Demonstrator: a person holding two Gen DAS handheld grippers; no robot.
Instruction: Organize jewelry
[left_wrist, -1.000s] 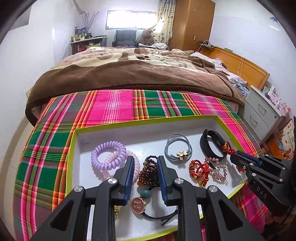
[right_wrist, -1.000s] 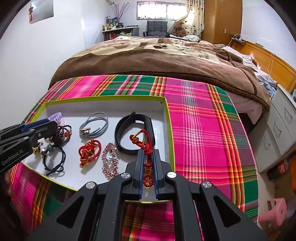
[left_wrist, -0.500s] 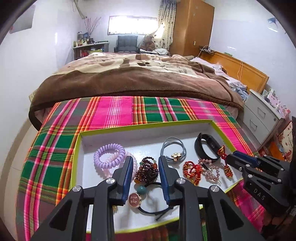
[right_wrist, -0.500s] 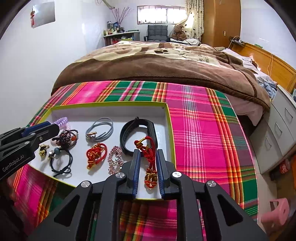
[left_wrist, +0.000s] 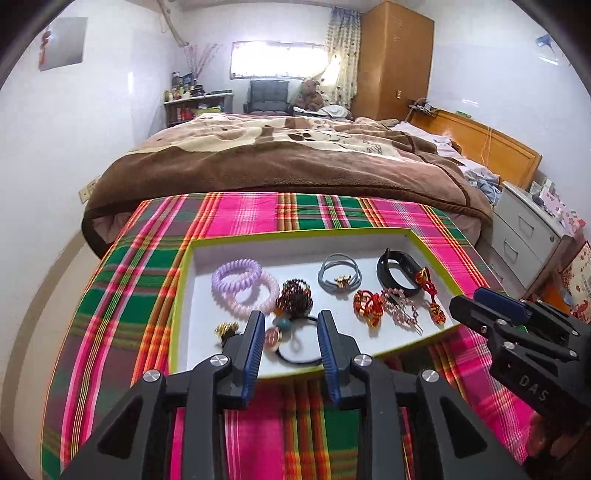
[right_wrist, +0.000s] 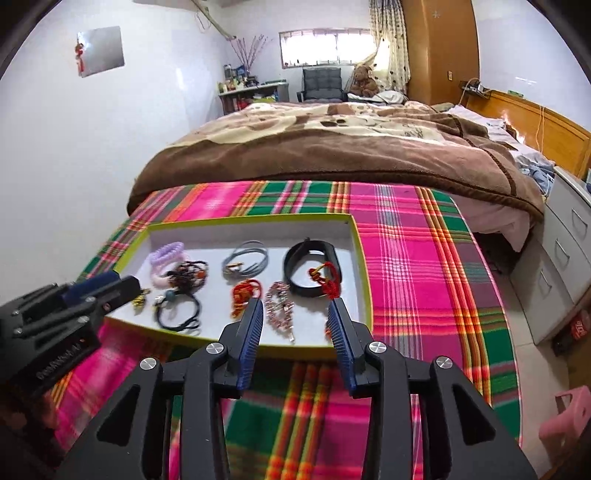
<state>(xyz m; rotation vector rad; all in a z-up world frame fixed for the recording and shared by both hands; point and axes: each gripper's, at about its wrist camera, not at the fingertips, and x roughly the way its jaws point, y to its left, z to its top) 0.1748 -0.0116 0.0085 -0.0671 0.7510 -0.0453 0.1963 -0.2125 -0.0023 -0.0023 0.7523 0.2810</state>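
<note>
A white tray with a yellow-green rim (left_wrist: 295, 236) (right_wrist: 258, 220) lies on a plaid cloth and holds jewelry: purple and pink coil ties (left_wrist: 240, 282), a dark bead bracelet (left_wrist: 295, 297), a grey tie (left_wrist: 340, 275), a black band (left_wrist: 397, 273) (right_wrist: 310, 266), a red knot cord (left_wrist: 428, 291) (right_wrist: 327, 278), a red-gold knot (right_wrist: 245, 295), a pink crystal clip (right_wrist: 279, 302) and a black hair tie (left_wrist: 299, 345). My left gripper (left_wrist: 291, 339) is open and empty above the tray's near edge. My right gripper (right_wrist: 295, 325) is open and empty above the near right corner.
The plaid cloth (right_wrist: 417, 266) covers the table. A bed with a brown blanket (left_wrist: 288, 166) lies behind. Grey drawers (left_wrist: 524, 236) stand at the right, and a pink stool (right_wrist: 565, 417) is on the floor.
My right gripper opened and let go of the red knot cord, which now lies in the tray. Both grippers pulled back toward the tray's near edge.
</note>
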